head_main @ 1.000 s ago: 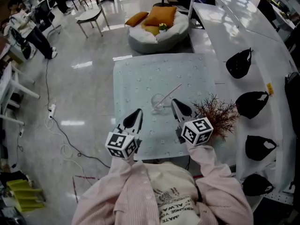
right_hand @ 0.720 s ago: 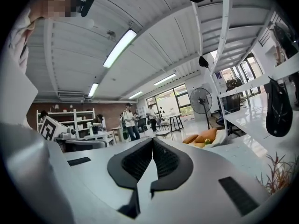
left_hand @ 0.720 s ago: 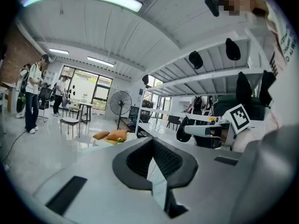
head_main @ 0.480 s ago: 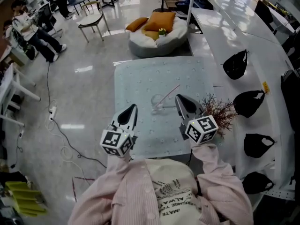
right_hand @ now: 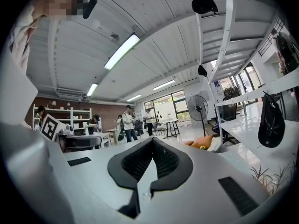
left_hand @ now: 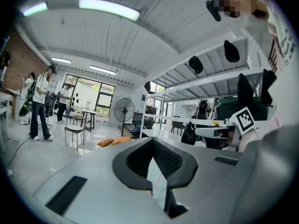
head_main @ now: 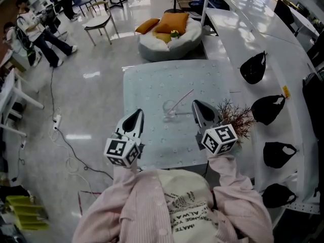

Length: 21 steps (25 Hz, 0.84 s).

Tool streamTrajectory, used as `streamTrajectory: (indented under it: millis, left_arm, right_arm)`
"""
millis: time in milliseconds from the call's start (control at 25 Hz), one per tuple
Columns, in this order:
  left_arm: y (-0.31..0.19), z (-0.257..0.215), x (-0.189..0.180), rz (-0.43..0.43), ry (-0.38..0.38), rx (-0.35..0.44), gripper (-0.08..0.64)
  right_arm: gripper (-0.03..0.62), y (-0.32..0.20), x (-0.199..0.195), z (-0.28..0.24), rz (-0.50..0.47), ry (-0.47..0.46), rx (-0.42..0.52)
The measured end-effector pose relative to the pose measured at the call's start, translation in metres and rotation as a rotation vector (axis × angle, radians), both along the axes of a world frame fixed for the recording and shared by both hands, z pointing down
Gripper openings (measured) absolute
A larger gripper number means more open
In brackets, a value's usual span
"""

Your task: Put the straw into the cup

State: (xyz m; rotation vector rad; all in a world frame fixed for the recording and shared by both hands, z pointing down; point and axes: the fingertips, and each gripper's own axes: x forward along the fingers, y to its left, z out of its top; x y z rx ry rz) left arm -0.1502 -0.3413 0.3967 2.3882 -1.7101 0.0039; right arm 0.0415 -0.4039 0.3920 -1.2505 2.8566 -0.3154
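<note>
Head view: clear cup (head_main: 170, 110) stands near the middle of the glass table (head_main: 152, 80). The pink straw (head_main: 185, 98) has its lower end in the cup and leans out over the rim. Its long axis runs diagonally, lower end near-left and free upper end pointing far-right and up. Judged from this, the straw already sits in the cup. The left gripper (head_main: 137, 114) is near-left of the cup and the right gripper (head_main: 196, 105) just to its right. Both are apart from cup and straw, and each pair of jaws tapers to a single closed point holding nothing. A dried twig plant (head_main: 234, 119) stands just right of the right gripper. Handling estimate: the straw is very light, thin and bendy, and it is smooth, so it may slip or roll. Best hold is at mid-length, across the axis, with light pressure. The cup looks light and easy to tip, probably breakable, and a push on the straw top would lever it. Left gripper view: jaws clenched and empty, with only a narrow slit between the pads. A faint pink line shows through the slit, probably the straw beyond the tips. Right gripper view: jaws fully clenched with nothing between them. Cup and straw cannot be made out here.
</note>
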Motion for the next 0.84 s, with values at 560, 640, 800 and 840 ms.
streamTrajectory:
  millis: [560, 640, 800, 840]
  left_arm:
    - [0.007, 0.006, -0.007, -0.017, -0.002, -0.015, 0.0]
    - [0.008, 0.009, -0.008, -0.02, -0.003, -0.018, -0.002]
    - [0.009, 0.013, -0.008, -0.022, -0.003, -0.024, 0.0]
    - [0.009, 0.014, -0.009, -0.023, -0.003, -0.025, -0.002]
  right_arm:
    - [0.0, 0.005, -0.002, 0.004, 0.002, 0.01, -0.014]
    - [0.0, 0.004, -0.002, 0.005, 0.002, 0.009, -0.011]
    - [0.0, 0.004, -0.001, 0.007, 0.007, 0.009, -0.014]
    - [0.0, 0.004, -0.001, 0.007, 0.009, 0.01, -0.016]
